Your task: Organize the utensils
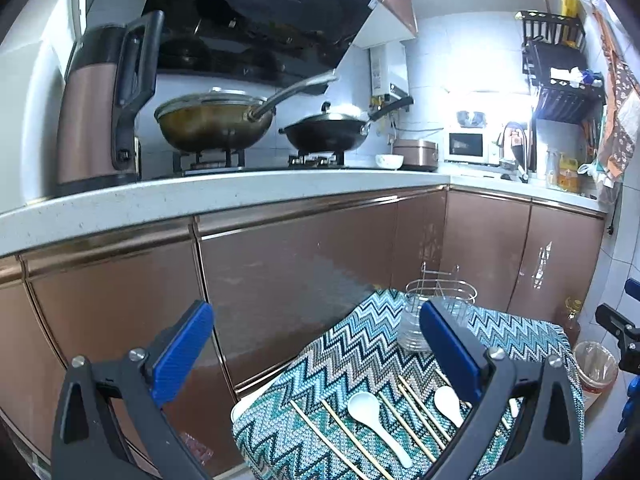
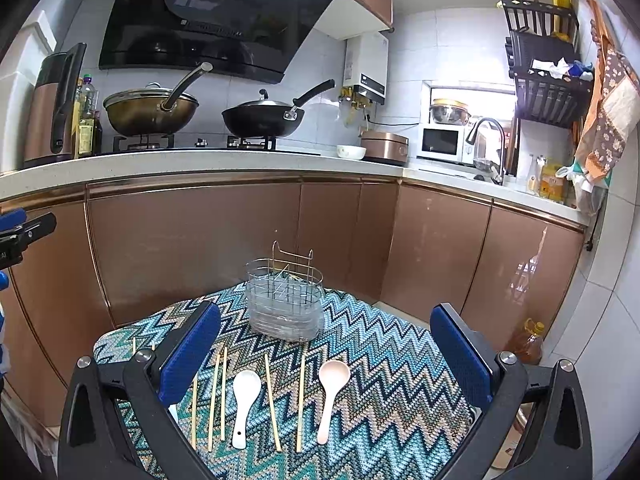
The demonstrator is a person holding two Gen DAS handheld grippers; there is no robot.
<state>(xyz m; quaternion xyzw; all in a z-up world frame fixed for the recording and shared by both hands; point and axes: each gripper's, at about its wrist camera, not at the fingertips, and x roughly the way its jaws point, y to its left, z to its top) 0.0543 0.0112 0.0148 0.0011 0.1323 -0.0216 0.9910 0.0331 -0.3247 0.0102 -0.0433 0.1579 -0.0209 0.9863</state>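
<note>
A small table with a blue zigzag cloth carries a wire utensil holder at its far side. In front of it lie several wooden chopsticks, a white spoon and a pinkish spoon. My right gripper is open and empty, held above the utensils. My left gripper is open and empty, to the left of the table; its view shows the cloth, the holder, a white spoon and a second spoon.
Brown cabinet doors stand behind the table under a white counter with two woks on the stove. An oil bottle stands on the floor at right. A bin sits beside the table.
</note>
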